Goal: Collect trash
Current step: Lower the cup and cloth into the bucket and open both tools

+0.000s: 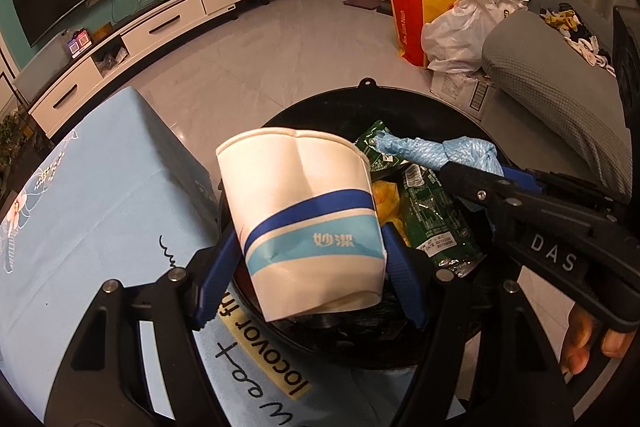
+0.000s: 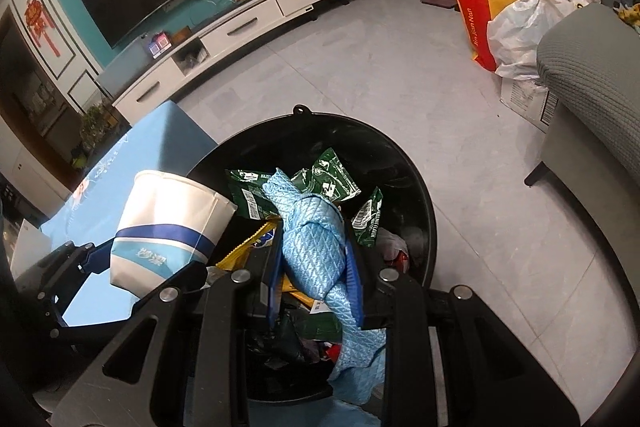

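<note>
Left wrist view: left gripper (image 1: 308,259) clamps a paper cup (image 1: 304,223) over the black bin (image 1: 400,99); right gripper (image 2: 314,287) grips a blue cloth (image 2: 316,247) above it. Cup, near the rim, may fall outside.

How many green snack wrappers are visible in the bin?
3, judged from the right wrist view: one left of the blue cloth, one above it, one right. More may be buried in the bin.

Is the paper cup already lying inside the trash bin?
No, the left tool holds the squashed paper cup above the black trash bin, over the wrappers.
</note>
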`<act>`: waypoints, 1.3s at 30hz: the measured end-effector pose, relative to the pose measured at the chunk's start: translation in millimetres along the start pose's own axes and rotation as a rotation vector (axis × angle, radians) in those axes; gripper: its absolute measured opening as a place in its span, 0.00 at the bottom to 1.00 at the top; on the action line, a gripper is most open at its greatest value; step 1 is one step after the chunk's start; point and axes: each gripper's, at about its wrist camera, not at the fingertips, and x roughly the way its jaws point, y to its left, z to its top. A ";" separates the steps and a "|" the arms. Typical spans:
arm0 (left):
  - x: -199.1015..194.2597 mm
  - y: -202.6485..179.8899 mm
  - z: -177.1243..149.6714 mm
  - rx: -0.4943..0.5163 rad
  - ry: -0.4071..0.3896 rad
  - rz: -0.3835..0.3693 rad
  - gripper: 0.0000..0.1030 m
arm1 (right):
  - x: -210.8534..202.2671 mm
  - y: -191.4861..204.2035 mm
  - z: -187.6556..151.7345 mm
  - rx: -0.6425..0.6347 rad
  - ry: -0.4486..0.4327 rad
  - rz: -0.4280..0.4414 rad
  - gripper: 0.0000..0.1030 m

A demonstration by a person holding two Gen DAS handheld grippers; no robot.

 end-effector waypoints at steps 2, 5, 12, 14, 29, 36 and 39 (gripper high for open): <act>1.6 0.2 0.3 0.003 0.004 0.001 0.69 | 0.0 1.4 -0.1 -0.007 -0.001 -0.014 0.27; 3.6 -0.3 1.1 0.004 0.007 0.002 0.69 | 0.6 1.0 0.3 -0.010 0.001 -0.016 0.27; 8.1 1.0 0.1 0.008 0.014 -0.003 0.69 | 1.8 1.4 1.4 -0.013 0.005 -0.025 0.27; 8.5 0.8 -0.4 0.006 0.015 -0.006 0.69 | 2.1 2.4 1.6 -0.018 0.003 -0.031 0.27; 10.0 -3.2 -0.4 0.010 0.018 0.002 0.69 | 2.8 5.8 1.9 -0.032 0.004 -0.032 0.27; 10.9 -2.4 -1.5 0.011 0.021 0.000 0.69 | 4.2 6.1 2.0 -0.036 0.005 -0.033 0.27; 11.6 -2.6 -1.4 0.010 0.023 0.002 0.69 | 4.2 6.4 1.4 -0.036 0.006 -0.033 0.27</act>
